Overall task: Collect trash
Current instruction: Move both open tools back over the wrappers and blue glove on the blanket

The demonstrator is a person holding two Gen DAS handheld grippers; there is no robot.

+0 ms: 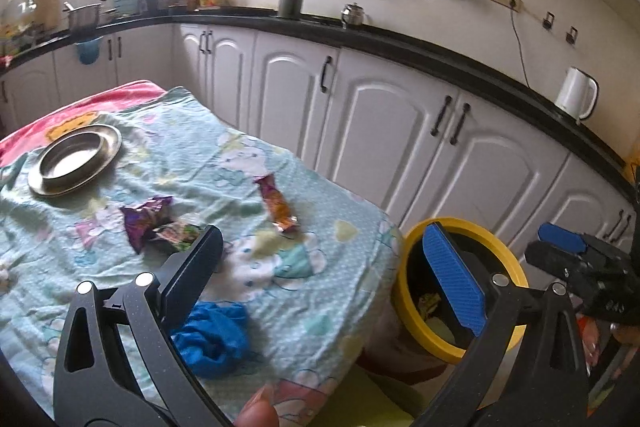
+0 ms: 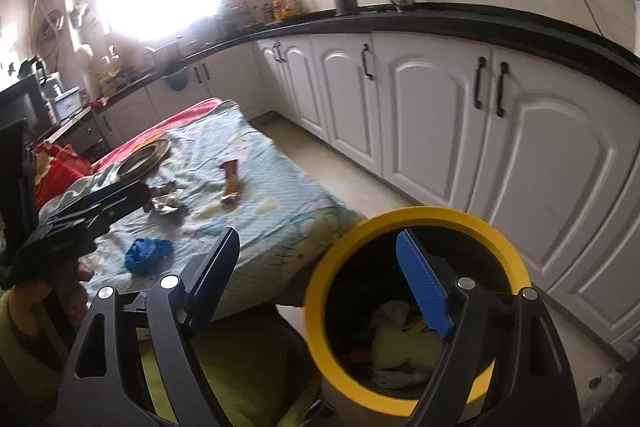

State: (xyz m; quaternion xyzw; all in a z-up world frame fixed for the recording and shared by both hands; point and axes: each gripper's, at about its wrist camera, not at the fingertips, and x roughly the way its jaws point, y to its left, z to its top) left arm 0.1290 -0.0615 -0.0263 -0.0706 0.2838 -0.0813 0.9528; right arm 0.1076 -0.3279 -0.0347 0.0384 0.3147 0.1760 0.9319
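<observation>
A yellow-rimmed bin [image 2: 320, 267] with trash inside stands beside the table; it also shows in the left wrist view [image 1: 412, 251]. On the cloth-covered table [image 1: 248, 299] lie an orange wrapper [image 1: 277, 203], a purple wrapper [image 1: 142, 221], a green wrapper [image 1: 176, 235] and a crumpled blue piece [image 1: 212, 337]. My left gripper [image 1: 324, 267] is open and empty over the table's near edge. My right gripper [image 2: 320, 267] is open and empty above the bin's rim. The blue piece [image 2: 146, 254] and orange wrapper [image 2: 231, 183] also show in the right wrist view.
A steel plate [image 1: 74, 159] sits at the table's far left. White cabinets [image 1: 380, 131] under a black countertop [image 1: 440, 55] run behind, with a white kettle [image 1: 576, 98]. My right gripper appears in the left wrist view [image 1: 580, 255].
</observation>
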